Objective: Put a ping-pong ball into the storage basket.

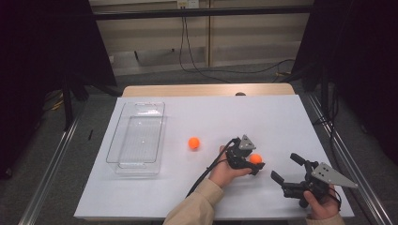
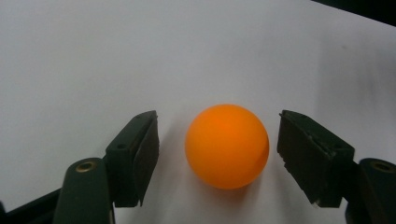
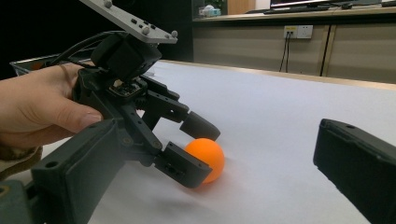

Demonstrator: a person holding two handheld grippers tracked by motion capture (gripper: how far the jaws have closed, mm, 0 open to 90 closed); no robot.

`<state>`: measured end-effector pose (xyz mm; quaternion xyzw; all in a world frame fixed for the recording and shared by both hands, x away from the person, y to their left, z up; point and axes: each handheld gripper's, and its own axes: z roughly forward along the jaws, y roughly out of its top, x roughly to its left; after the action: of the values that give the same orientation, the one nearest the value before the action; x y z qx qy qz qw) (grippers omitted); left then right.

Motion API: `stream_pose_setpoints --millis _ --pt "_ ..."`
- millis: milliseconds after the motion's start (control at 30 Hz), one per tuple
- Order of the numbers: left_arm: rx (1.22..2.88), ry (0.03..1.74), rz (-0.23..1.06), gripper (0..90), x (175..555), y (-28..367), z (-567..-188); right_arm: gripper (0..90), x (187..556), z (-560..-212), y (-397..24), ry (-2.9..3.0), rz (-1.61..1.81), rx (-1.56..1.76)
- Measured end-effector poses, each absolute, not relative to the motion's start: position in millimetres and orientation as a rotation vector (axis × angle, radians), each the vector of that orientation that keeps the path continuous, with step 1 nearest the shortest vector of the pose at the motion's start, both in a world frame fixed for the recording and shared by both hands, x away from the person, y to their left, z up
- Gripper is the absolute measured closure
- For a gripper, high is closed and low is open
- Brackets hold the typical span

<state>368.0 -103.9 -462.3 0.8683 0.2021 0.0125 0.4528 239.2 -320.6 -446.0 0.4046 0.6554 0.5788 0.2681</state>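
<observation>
I'm working over a white table (image 1: 281,122), the biggest thing in front of me, with a wooden edge showing at its far side. On its left part sits a clear plastic bin (image 1: 137,138), long side running away from me. I can read no lettering on it or on anything else here; the wall sockets far behind are too small to make out.

My left gripper (image 1: 257,164) lies low on the table right of centre, and I see its jaws standing on either side of an orange ball (image 2: 227,145). In the left gripper view there is a thin gap between each pad and the ball, so the jaws are not pressing on it. The ball rests on the table.

My right gripper (image 1: 286,167) sits near the right front edge, jaws spread wide with nothing between them, pointing toward the left gripper and just beside it.

A second orange ball (image 1: 194,143) lies loose on the table between the bin and my left gripper, apart from both. Nothing stands between the bin and either ball.
</observation>
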Motion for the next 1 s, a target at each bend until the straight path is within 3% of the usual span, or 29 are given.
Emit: stream_pose_setpoints --millis 567,1000 --pt "2.211 0.494 0.03 50.5 369.9 -107.5 -463.2 0.6 239.0 -445.9 -321.3 1.766 1.563 1.091" --pt "2.213 0.507 -0.022 50.8 369.3 -103.5 -460.3 0.6 239.1 -446.0 -321.3 1.766 1.563 1.092"
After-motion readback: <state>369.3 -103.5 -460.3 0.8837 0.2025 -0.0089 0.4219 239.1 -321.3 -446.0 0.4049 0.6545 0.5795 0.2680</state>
